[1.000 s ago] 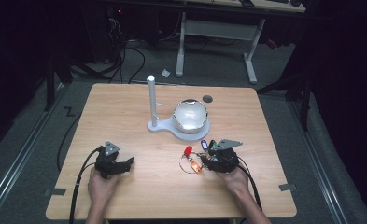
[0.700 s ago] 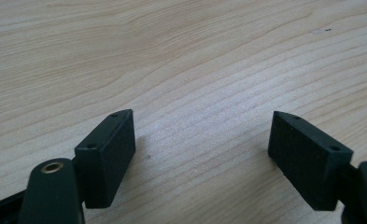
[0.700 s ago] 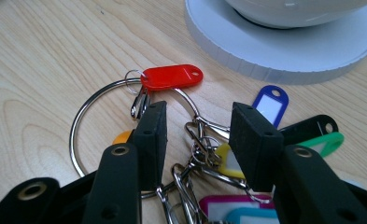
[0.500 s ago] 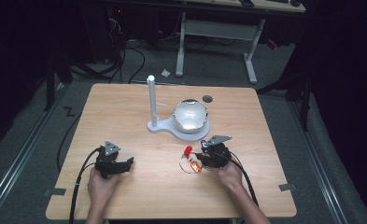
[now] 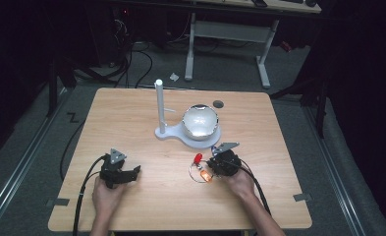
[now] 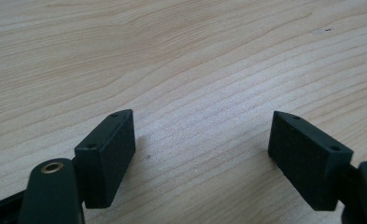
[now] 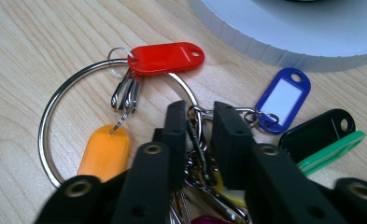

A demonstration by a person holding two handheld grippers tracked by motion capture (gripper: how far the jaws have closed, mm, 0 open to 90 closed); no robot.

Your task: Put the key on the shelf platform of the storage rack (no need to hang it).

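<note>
Since a second ago the right gripper has slid forward and left over the large steel key ring with its coloured plastic tags, and its jaws now pinch the ring's wire and small clips. The ring lies flat on the light wooden table, its red tag and orange tag to the gripper's left, just in front of the white stand base carrying a shiny silver bowl. The left gripper has stayed put at the near left, its jaws spread wide over bare wood.

wooden table carries white stand, shiny bowl, key ring with tags.
</note>
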